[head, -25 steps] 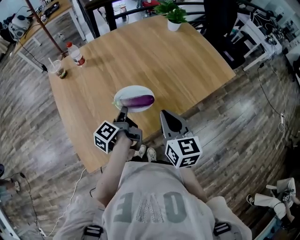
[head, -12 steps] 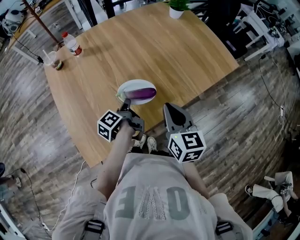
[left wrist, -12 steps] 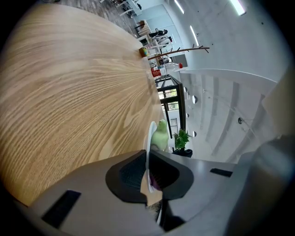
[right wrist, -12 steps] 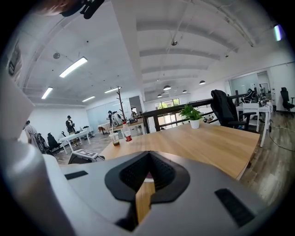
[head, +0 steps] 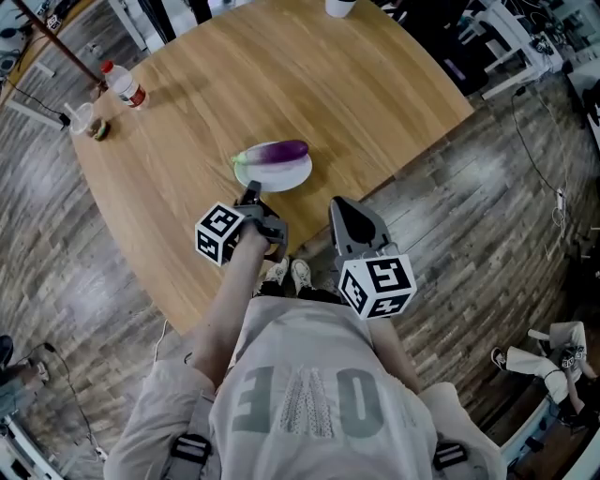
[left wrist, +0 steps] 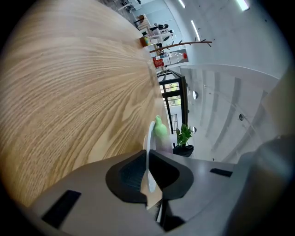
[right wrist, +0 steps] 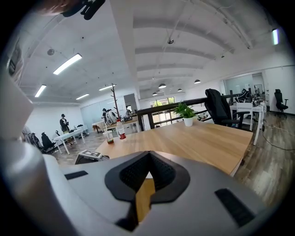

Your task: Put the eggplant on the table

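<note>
A purple eggplant [head: 279, 151] with a green stem lies on a small white plate [head: 291, 176] near the front edge of the wooden table [head: 281, 75]. My left gripper [head: 251, 194] is shut on the plate's near rim. In the left gripper view the rim [left wrist: 150, 138] runs edge-on between the pads of that gripper [left wrist: 147, 154], the eggplant's green tip [left wrist: 159, 128] shows beyond, and the tabletop [left wrist: 69, 92] lies close by. Whether the plate rests on the table I cannot tell. My right gripper [head: 349, 217] hangs at the table's edge, shut and holding nothing [right wrist: 150, 154].
A red-capped bottle [head: 123, 84] and a cup [head: 82, 117] stand at the table's far left corner, a potted plant [head: 339, 6] at the far edge. The right gripper view shows the plant [right wrist: 185, 112], a dark chair [right wrist: 216, 106], and people [right wrist: 64, 123] at distant desks.
My left gripper has sunk a little towards the tabletop with the plate and eggplant still held. The right gripper has stayed at the table's edge.
</note>
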Demonstrator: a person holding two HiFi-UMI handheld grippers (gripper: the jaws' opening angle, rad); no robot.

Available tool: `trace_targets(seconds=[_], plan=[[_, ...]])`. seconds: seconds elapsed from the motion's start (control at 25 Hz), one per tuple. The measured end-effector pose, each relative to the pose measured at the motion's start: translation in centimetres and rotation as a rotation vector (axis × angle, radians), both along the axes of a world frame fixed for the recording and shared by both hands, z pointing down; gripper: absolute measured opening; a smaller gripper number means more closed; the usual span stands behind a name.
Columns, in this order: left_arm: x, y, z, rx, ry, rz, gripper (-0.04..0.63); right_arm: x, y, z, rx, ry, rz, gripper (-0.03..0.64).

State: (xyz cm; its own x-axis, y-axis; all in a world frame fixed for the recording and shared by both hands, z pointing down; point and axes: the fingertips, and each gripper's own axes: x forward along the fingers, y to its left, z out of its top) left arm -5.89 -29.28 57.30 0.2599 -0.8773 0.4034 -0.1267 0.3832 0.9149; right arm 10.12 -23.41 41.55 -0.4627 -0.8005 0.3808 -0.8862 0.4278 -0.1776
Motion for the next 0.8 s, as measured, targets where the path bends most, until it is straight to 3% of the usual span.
trace_targets(seconds=[0.36,0.8], plan=[[0.7,-1.9,0.5,0.053,-0.013,0.037,0.023,0.3,-0.2,0.4,-0.010,0.003,0.018,0.018],[1.2,-2.1,0.9,0.037,0.002,0.052,0.023,0.3,-0.4,0.7,-0.018,0.007,0.029,0.018]])
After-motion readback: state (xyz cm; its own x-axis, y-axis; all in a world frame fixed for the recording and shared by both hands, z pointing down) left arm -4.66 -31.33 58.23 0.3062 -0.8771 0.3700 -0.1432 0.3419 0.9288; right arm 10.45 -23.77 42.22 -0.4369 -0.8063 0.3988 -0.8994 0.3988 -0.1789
